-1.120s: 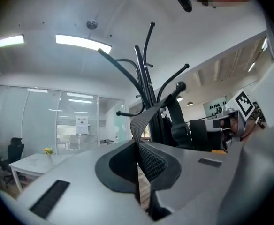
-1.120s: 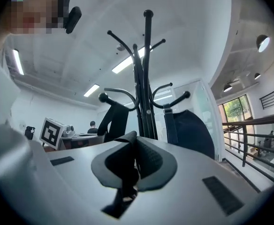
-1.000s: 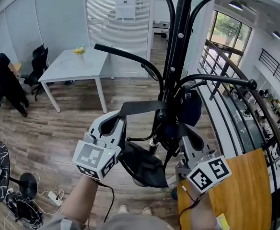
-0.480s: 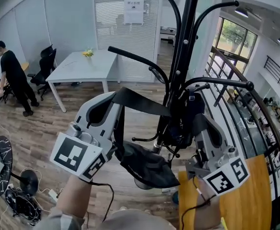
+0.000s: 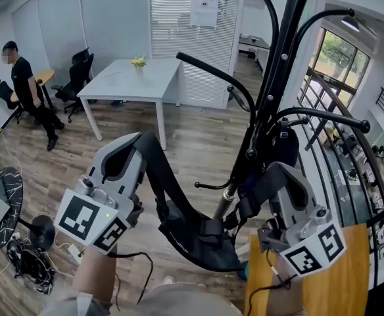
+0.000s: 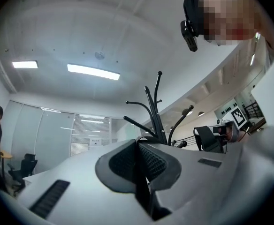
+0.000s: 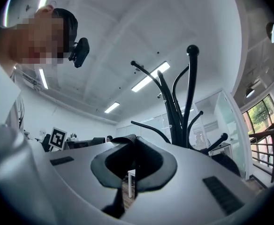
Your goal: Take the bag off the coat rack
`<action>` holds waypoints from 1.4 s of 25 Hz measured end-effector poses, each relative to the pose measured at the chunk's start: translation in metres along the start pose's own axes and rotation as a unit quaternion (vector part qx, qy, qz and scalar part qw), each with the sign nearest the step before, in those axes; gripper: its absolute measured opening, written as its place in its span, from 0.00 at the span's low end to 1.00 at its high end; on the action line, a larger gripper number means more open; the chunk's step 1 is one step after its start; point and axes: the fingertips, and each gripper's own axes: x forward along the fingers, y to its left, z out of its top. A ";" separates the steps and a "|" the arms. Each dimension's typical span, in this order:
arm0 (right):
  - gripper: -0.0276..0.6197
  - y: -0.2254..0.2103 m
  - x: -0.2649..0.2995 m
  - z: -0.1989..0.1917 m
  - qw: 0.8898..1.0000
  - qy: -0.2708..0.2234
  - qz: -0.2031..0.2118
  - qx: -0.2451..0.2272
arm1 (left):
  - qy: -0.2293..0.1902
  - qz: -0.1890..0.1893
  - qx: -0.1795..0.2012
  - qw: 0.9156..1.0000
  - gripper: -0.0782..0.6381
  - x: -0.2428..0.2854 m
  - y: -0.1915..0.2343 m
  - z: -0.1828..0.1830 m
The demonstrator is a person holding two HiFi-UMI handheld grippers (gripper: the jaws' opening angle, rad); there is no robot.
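The black coat rack [image 5: 272,87] rises right of centre with curved arms; it also shows beyond the jaws as the rack [image 6: 155,111] and the rack [image 7: 175,111]. A black bag [image 5: 195,237] hangs low between my grippers, next to the rack's pole. Its strap [image 5: 159,176] slants up to my left gripper [image 5: 139,140], which is shut on it; the strap [image 6: 142,191] shows pinched between the pads. My right gripper [image 5: 254,189] is shut on another part of the strap [image 7: 127,140] close to the pole. A second dark bag [image 5: 285,147] hangs on the rack.
A white table [image 5: 133,84] stands behind, with black office chairs [image 5: 77,81] and a person [image 5: 26,87] at far left. A wooden tabletop [image 5: 356,268] lies at lower right beside a railing [image 5: 340,153]. Cables [image 5: 27,268] lie on the floor at lower left.
The strap, level from my left gripper to the rack before, now slants down to the bag. My left gripper has come left and toward me; the bag hangs lower and nearer.
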 end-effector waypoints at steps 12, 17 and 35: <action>0.09 0.049 0.057 -0.086 0.992 0.070 0.080 0.065 | 0.080 0.129 0.015 0.988 0.13 -0.103 0.077 -0.041; 0.09 0.073 0.080 -0.126 0.984 0.100 0.117 0.092 | 0.113 0.184 0.014 0.976 0.13 -0.149 0.101 -0.060; 0.09 0.166 0.095 -0.284 0.935 0.248 0.215 0.130 | 0.244 0.309 0.002 0.919 0.13 -0.305 0.120 -0.157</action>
